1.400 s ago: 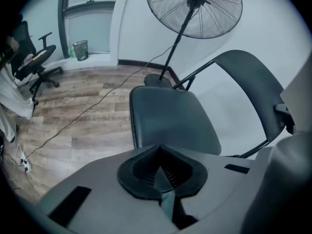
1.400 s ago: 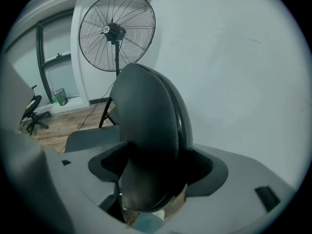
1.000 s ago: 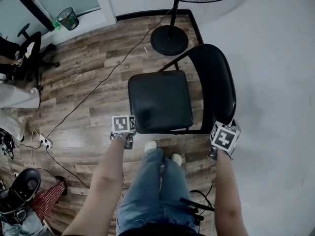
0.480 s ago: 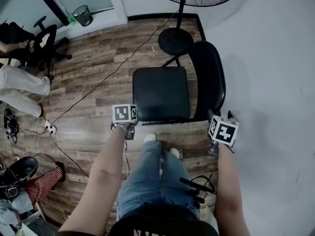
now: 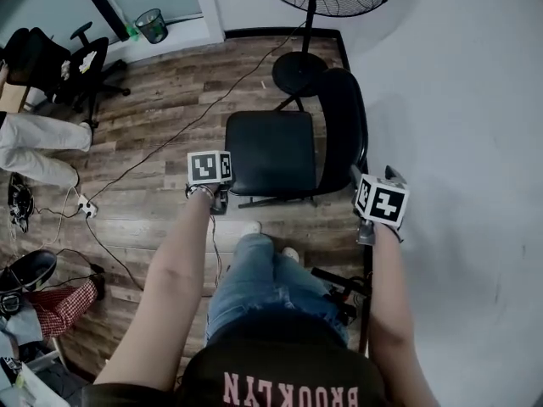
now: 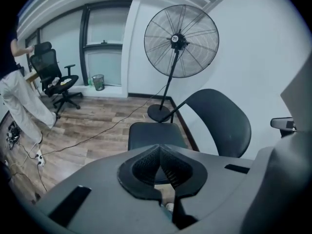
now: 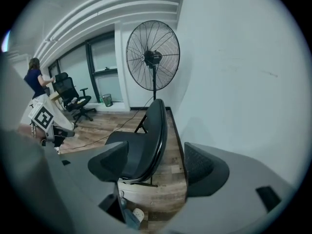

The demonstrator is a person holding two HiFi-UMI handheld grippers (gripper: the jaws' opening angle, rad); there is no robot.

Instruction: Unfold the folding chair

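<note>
The black folding chair stands unfolded on the wood floor, its seat (image 5: 270,153) level and its backrest (image 5: 342,132) upright next to the white wall. My left gripper (image 6: 160,152) is shut with nothing in it; its marker cube (image 5: 209,166) hovers off the seat's near left corner. My right gripper (image 7: 157,167) is open, its pads wide apart and empty, looking along the backrest (image 7: 155,130) from the side. Its marker cube (image 5: 380,202) hangs near the backrest's near end. Neither gripper touches the chair.
A tall standing fan's base (image 5: 299,73) sits just behind the chair. A cable (image 5: 170,141) runs across the floor to a power strip (image 5: 83,212). An office chair (image 5: 76,62), a bin (image 5: 153,24) and another person's legs (image 5: 34,151) are at left. The wall (image 5: 475,142) closes off the right.
Both grippers have risen away from the chair, and the chair now looks smaller and farther below. The chair itself has not moved.
</note>
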